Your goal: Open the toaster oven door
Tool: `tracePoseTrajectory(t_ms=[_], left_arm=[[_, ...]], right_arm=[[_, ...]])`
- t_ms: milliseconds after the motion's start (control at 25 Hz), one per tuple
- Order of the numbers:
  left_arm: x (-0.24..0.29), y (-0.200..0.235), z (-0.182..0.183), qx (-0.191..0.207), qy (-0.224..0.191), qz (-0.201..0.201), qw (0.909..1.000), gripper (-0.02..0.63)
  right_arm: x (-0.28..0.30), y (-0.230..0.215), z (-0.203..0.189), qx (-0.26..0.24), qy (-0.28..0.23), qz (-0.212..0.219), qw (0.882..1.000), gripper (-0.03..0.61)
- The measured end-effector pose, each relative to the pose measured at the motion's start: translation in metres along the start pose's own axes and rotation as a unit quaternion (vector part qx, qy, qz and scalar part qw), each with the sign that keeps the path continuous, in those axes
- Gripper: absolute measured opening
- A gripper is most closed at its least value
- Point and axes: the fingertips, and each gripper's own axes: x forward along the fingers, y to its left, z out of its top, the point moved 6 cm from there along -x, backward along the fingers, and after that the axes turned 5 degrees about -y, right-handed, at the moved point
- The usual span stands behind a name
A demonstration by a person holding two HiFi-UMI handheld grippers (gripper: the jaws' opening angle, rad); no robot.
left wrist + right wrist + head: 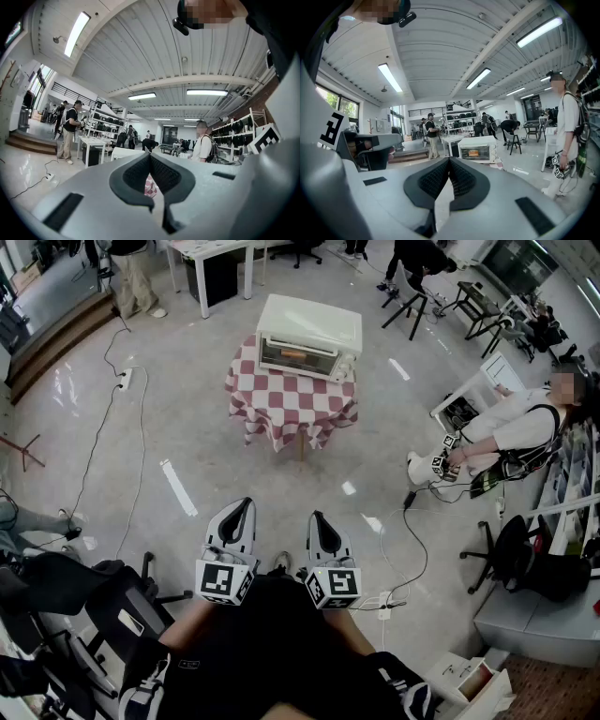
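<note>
The oven [309,338] is white and sits on a small desk [246,381] draped with a red-and-white checked cloth [291,404]. Its door [295,354] is shut, glass front facing the 2 grippers, and something orange shows behind the glass. The knobs are on the oven's right end, as seen from the head view.

Both grippers are well apart from the oven, low and close to the person's body, with bare glossy floor [187,427] between them and the desk. The left hand-held gripper [242,509] has its jaws together with nothing between them. Only a strip of the checked cloth shows past the pads [161,176]. The right hand-held gripper [449,161] also has its jaws together and holds nothing; it points at the oven, which appears just above its tips in the right gripper view.

Left of the oven, a power strip [125,379] lies on the floor with its cable trailing away. Right of the oven, well apart, a person [511,432] in a white top sits by shelving.
</note>
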Motion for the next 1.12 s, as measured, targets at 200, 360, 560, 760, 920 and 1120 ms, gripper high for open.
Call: tracePoseTrajectory(t_ms=[200,360,560,760,920,1120], left_arm=[[0.003,-0.002,-0.002,-0.002,0.003,0.003,1.0,0.008],[0.007,-0.009,-0.002,0.0,0.002,0.004,1.0,0.008],[0.013,-0.02,-0.006,-0.001,0.004,0.007,1.0,0.008],[0.025,-0.034,-0.014,-0.005,0.012,0.016,0.9998,0.008],[0.029,-0.045,-0.022,-0.015,0.016,0.029,0.9993,0.008],[0.031,-0.051,-0.031,-0.015,0.03,0.045,0.9984,0.008]], right_arm=[[-0.001,-0.004,-0.006,-0.001,-0.003,0.0,1.0,0.023],[-0.003,-0.01,-0.005,-0.002,-0.003,0.003,1.0,0.023],[-0.006,-0.023,-0.002,0.009,-0.012,0.006,1.0,0.023],[-0.007,-0.04,-0.004,0.004,-0.008,0.017,1.0,0.025],[-0.01,-0.054,-0.008,-0.001,-0.007,0.034,0.999,0.025],[-0.004,-0.067,-0.009,-0.007,-0.003,0.045,0.999,0.025]])
